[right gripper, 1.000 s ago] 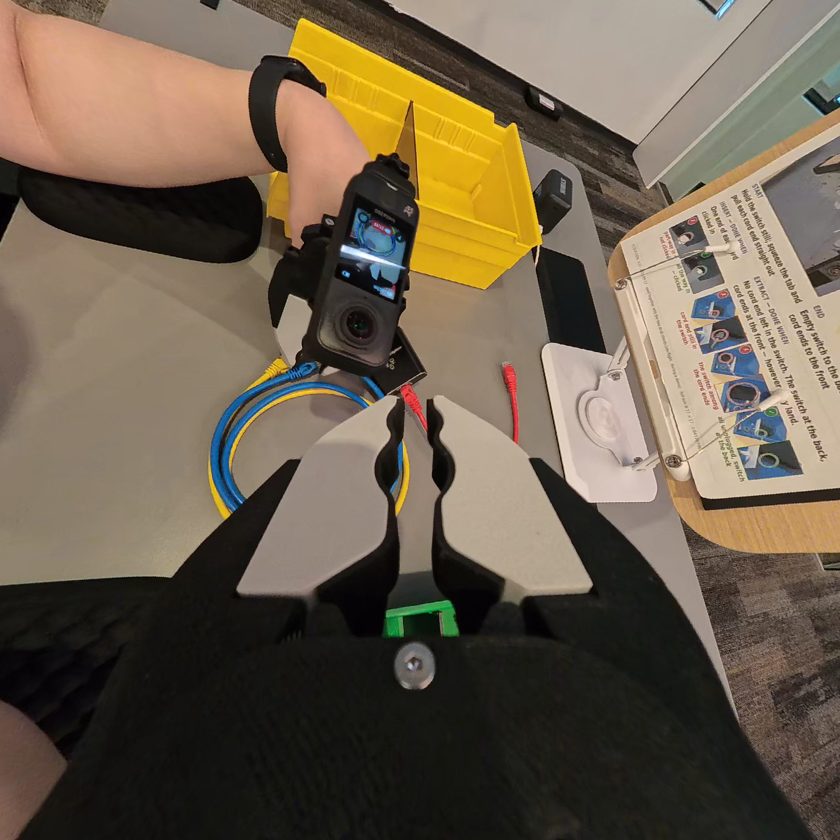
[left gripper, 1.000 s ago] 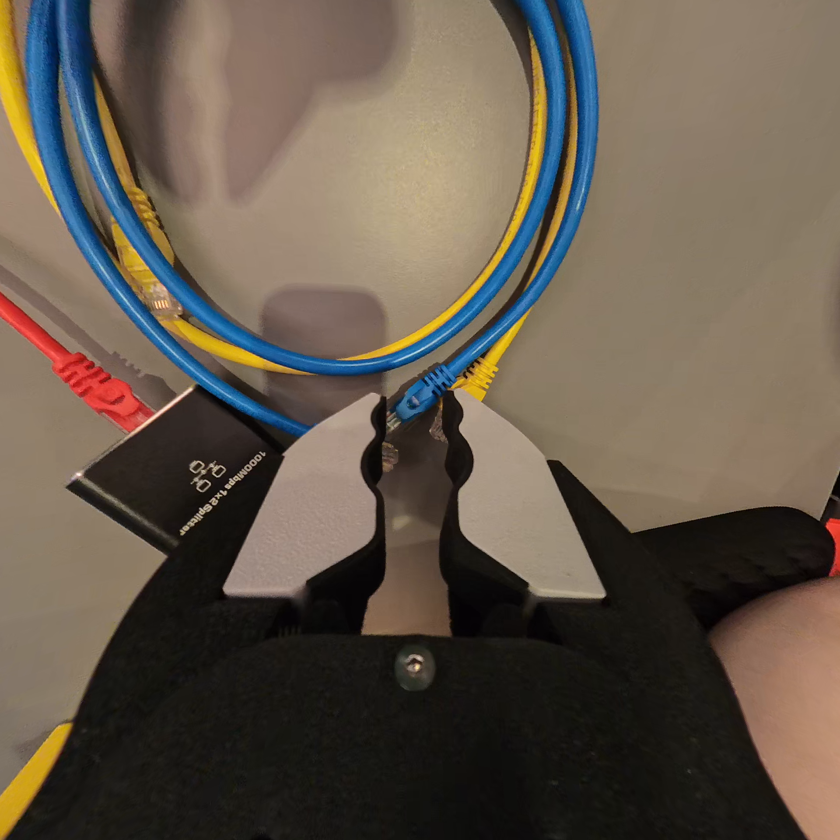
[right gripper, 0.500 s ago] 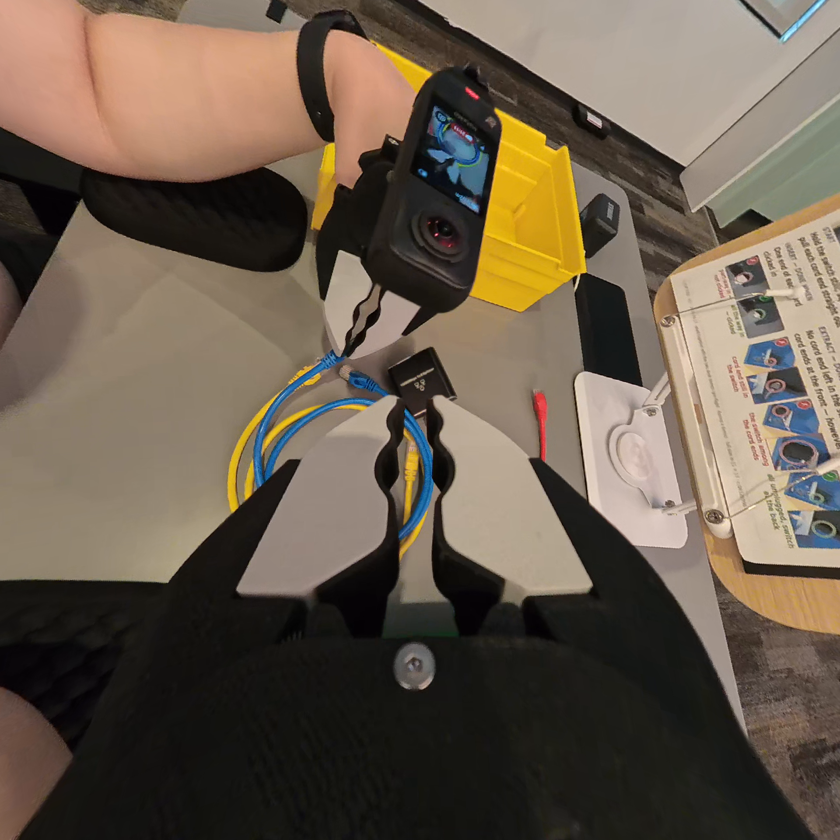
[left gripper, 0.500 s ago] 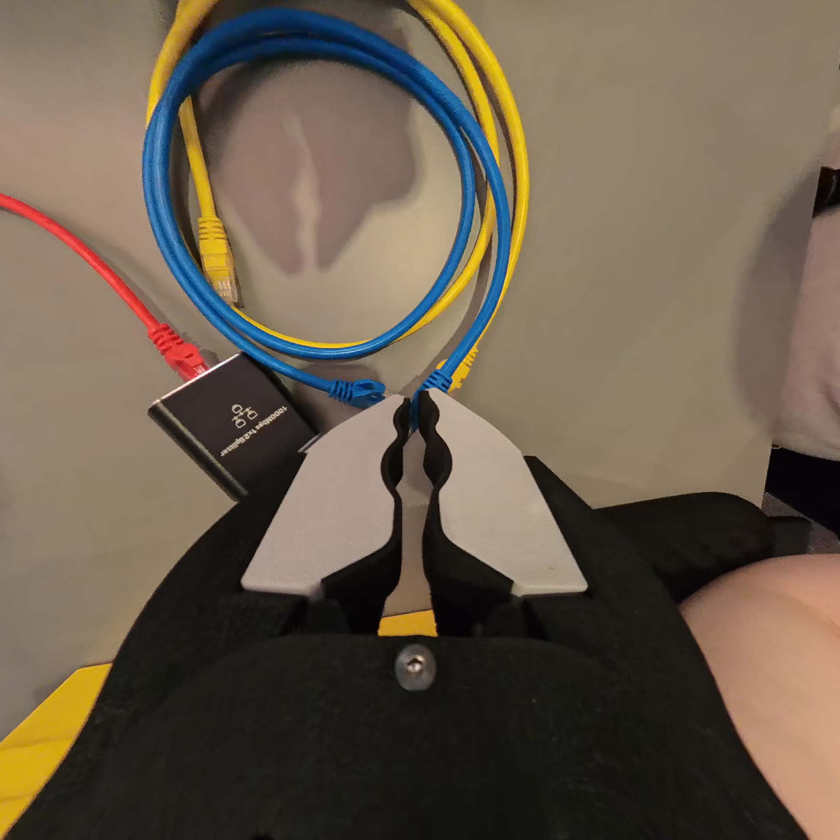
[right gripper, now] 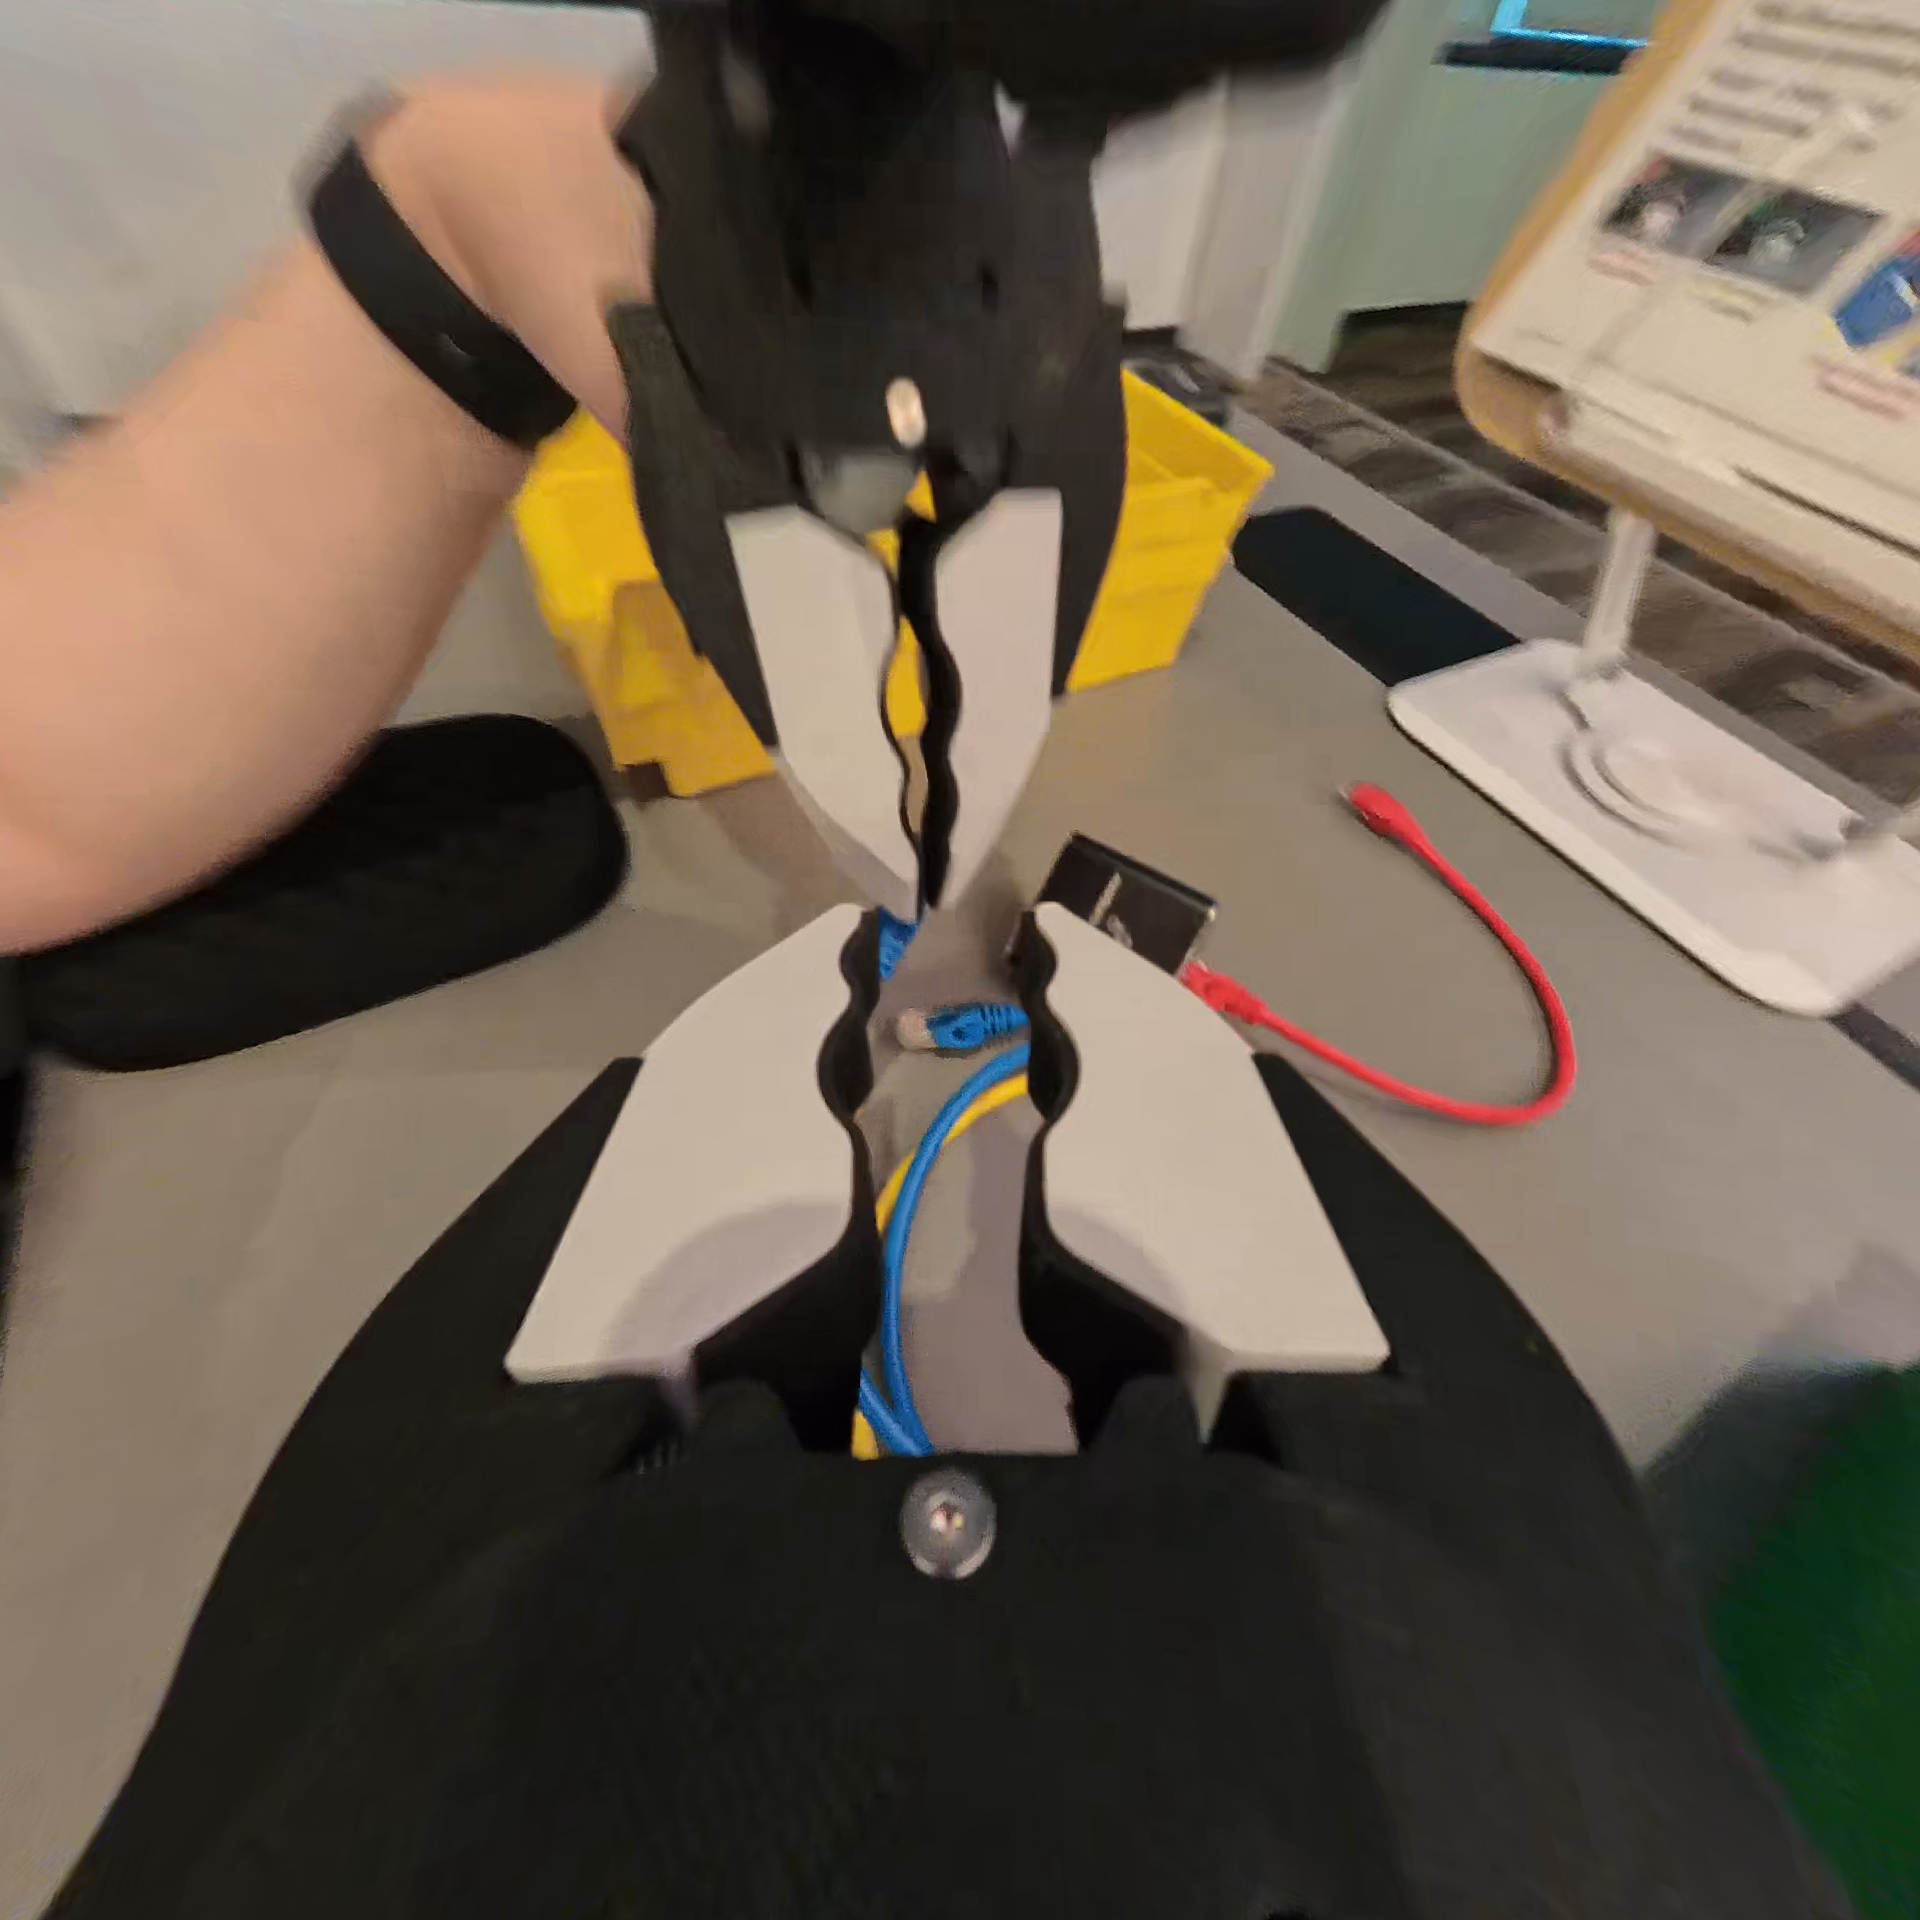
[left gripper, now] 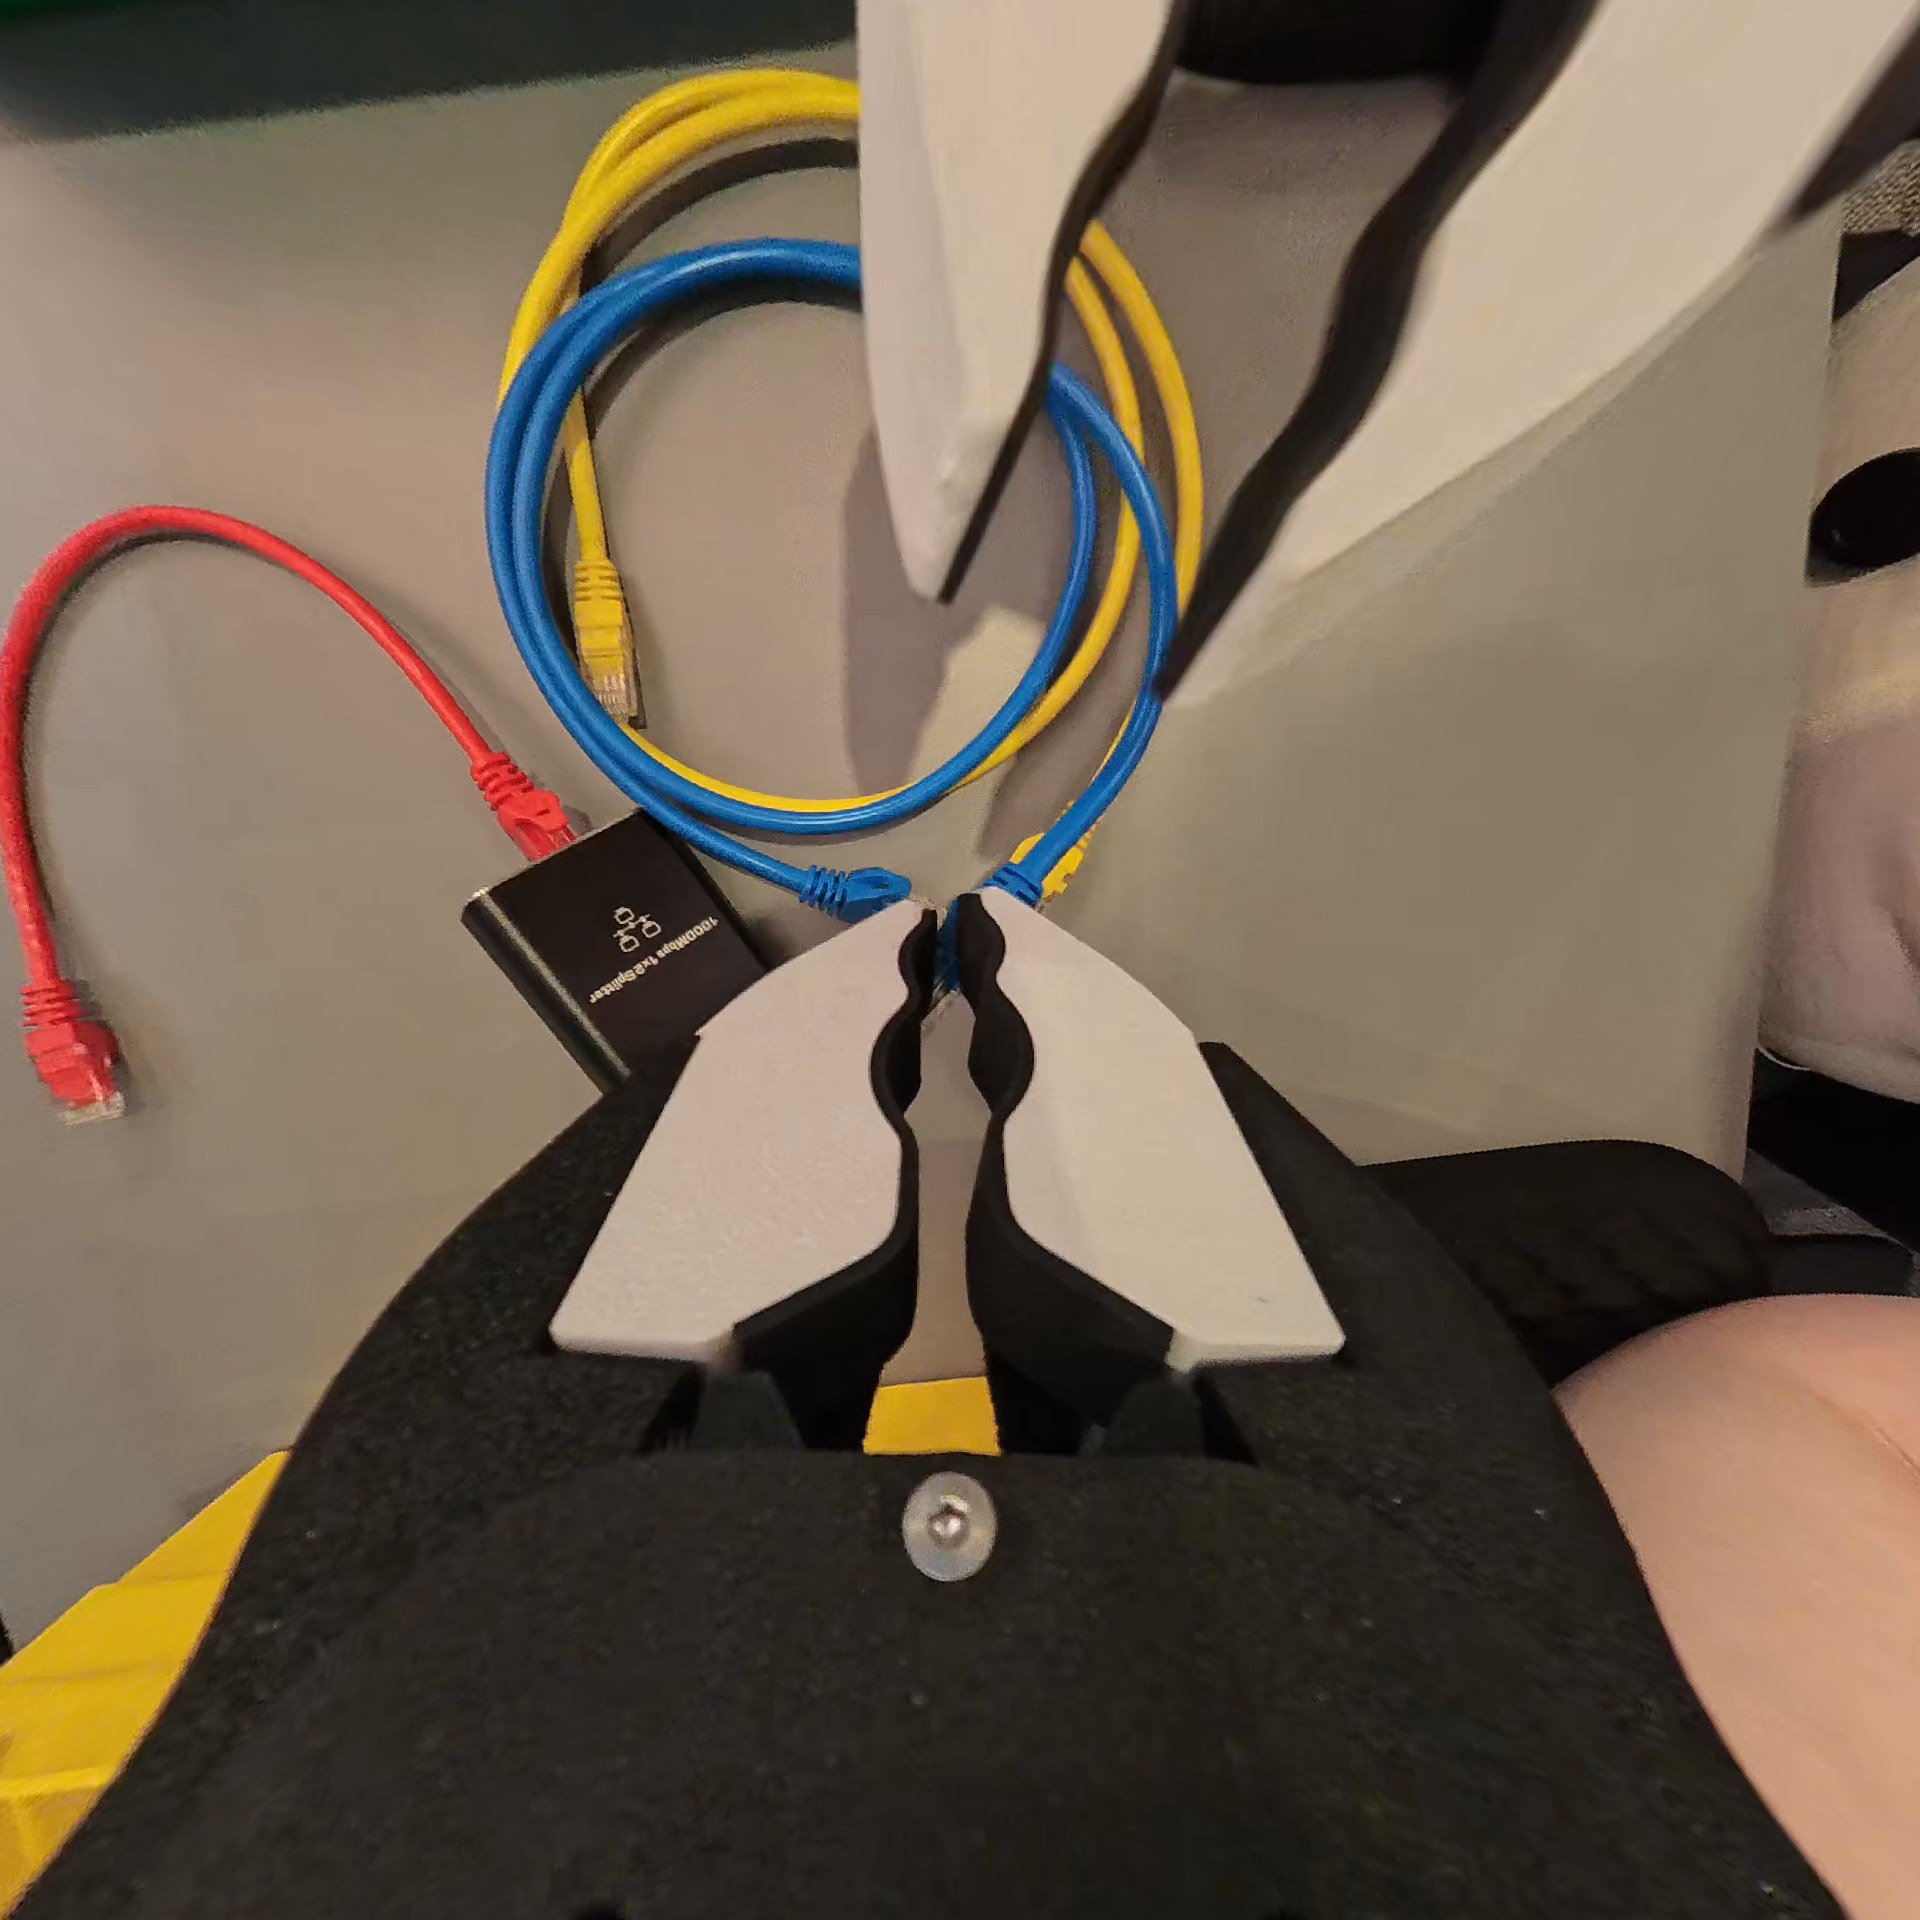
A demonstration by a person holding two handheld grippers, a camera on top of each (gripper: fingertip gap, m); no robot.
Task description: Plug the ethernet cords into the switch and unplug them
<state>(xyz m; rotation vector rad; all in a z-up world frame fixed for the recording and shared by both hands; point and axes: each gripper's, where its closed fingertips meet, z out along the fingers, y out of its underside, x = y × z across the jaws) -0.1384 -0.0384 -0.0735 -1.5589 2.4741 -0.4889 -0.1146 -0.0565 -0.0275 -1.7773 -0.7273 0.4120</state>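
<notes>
Left jaws: the left gripper (left gripper: pixel 940 920) is closed, its dark pads pinching one plug end of the blue cord (left gripper: pixel 540 582); the plug sits at the very tips.
Right jaws: the right gripper (right gripper: pixel 945 925) stands wide apart and grips nothing; the blue cord's other plug (right gripper: pixel 961 1023) lies on the table between its fingers, touching neither.
Left hand pose: in the right wrist view the left gripper comes down steeply from above, tips pointing at the table (right gripper: pixel 1299 821); a bare forearm with a black wristband (right gripper: pixel 436 312) reaches in from the left.
Right hand pose: held low over the table, fingers pointing forward; from the left wrist view it enters from the top, fingers spread and blurred.
Switch: the small black box (left gripper: pixel 623 945) lies flat just left of the left gripper's tips; one end of the red cord (left gripper: pixel 312 582) meets its far corner, though whether it is seated in a port is unclear.
Cords: blue and yellow cord (left gripper: pixel 1132 343) lie coiled together; a loose yellow plug rests inside the coil.
Only in the left view: the red cord's free plug, lying well left of the switch.
Only in the right view: the yellow bin (right gripper: pixel 1174 540) behind the left gripper, a black pad, a white stand base (right gripper: pixel 1621 790) and a tilted instruction sheet at far right.
</notes>
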